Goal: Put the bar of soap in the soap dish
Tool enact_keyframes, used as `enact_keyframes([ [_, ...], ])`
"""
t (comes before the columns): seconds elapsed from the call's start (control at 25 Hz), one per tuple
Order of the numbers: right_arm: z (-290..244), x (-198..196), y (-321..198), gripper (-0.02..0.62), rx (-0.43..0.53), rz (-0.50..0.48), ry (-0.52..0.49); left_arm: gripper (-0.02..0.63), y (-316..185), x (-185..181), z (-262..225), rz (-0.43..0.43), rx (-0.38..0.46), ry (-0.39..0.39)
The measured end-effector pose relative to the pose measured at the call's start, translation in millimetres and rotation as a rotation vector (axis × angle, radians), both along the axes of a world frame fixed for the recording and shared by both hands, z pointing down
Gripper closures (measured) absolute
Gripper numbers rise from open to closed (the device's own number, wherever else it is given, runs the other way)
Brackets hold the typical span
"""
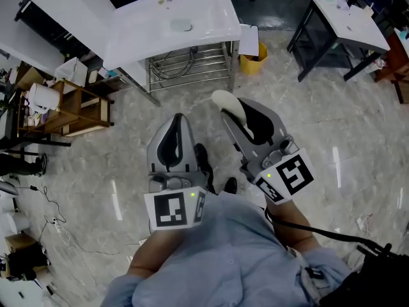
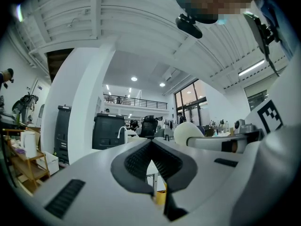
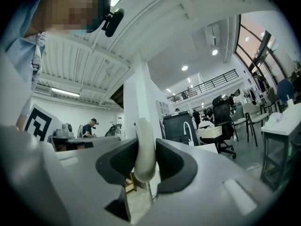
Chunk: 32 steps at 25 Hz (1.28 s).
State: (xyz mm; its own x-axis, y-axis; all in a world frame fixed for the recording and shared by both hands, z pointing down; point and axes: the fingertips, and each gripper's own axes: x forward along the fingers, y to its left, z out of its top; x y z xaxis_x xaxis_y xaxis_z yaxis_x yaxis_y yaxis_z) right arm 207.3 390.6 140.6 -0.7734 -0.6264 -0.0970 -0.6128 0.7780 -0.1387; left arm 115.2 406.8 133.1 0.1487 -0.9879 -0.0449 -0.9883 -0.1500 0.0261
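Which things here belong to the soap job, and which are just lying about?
Job: bar of soap, held in the right claw; white washbasin ahead, probably.
Lying about: yellow bin, wooden shelf, side table.

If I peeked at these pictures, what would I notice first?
First comes the pale bar of soap, pinched on edge between the jaws of the right gripper, out in front of the person. Beside it, the left gripper has its jaws shut on nothing. Farther ahead, a big white sink stands on a metal frame.
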Motion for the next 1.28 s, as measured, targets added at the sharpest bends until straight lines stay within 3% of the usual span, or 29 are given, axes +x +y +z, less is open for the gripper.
enact_keyframes([
  [0.52, -6, -79, -127, 0.485, 0.008, 0.013, 0.007, 0.601, -136, -82, -3, 0.032, 0.016, 0.030],
  [0.84, -9, -129, -186, 0.485, 0.011, 0.035, 0.017, 0.601, -195, -137, -7, 0.056, 0.036, 0.051],
  [1.28, -1, -137, -235, 0.485, -0.011, 0.058, 0.022, 0.601, -239, -152, 8, 0.059, -0.002, 0.067],
])
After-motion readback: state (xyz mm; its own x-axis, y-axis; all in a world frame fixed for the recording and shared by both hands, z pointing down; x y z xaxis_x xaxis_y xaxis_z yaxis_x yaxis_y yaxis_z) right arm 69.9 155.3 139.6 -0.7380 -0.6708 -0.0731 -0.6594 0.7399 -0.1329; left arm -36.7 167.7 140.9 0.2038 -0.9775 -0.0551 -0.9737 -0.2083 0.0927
